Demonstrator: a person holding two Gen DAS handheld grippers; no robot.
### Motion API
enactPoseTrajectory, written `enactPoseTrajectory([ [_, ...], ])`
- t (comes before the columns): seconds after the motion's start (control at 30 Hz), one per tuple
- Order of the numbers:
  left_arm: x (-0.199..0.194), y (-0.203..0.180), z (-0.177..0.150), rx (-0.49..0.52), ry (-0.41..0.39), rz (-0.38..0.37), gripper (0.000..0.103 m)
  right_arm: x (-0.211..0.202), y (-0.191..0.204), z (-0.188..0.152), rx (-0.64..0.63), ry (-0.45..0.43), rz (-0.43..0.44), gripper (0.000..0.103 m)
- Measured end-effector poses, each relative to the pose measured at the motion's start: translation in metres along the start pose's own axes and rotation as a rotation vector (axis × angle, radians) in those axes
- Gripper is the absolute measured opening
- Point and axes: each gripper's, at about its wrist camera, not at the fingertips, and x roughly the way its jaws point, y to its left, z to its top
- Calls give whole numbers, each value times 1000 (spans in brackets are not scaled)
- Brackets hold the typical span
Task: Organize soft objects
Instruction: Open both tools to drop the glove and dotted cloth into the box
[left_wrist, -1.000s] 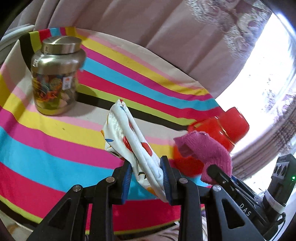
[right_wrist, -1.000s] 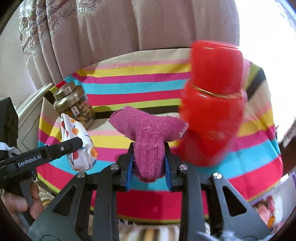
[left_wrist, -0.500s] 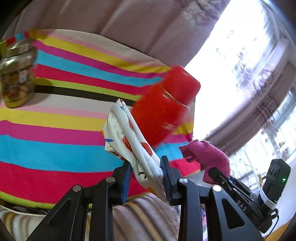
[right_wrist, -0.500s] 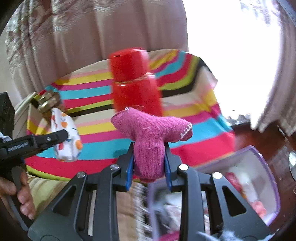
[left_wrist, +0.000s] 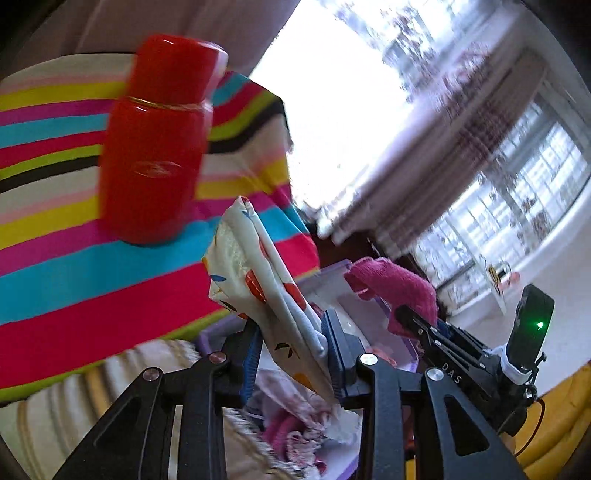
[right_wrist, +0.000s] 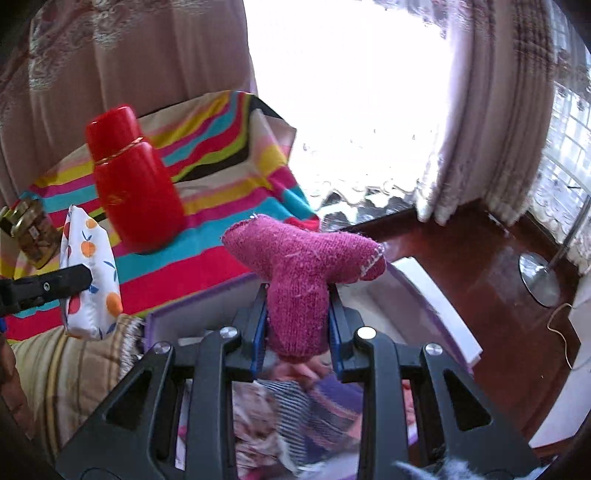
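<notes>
L gripper (left_wrist: 293, 349) clamped on fruit-print cloth (left_wrist: 258, 280); R gripper (right_wrist: 297, 328) clamped on pink sock (right_wrist: 303, 273). Both held over the purple-rimmed bin (right_wrist: 436, 291), w/ mixed fabrics inside. Bin sits just beside the striped desk (right_wrist: 221, 206); red bottle (right_wrist: 133, 188) upright on the desk, beyond the bin.

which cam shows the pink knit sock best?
Right wrist: the pink knit sock sits centred, sharp, pinched in the right gripper, heel and toe both visible. Left wrist shows it only from the side, smaller, lower part hidden behind that gripper's fingers.
</notes>
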Motion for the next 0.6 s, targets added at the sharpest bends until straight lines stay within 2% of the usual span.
enactPoseTrajectory([
  [0.1,16,-16,-7,23,46,-30,36,-1,-9,-2,6,6,-28,34],
  [0.23,34,-28,-11,28,93,-38,55,-3,-20,-4,18,15,-57,37],
  [0.3,40,-29,-13,20,110,-32,59,-3,-24,-5,24,20,-62,48],
  [0.47,35,-25,-27,5,148,-7,60,-6,-25,-7,25,27,-82,67],
  [0.6,17,-13,-48,-55,155,-1,69,-10,-21,-16,2,44,-78,71],
])
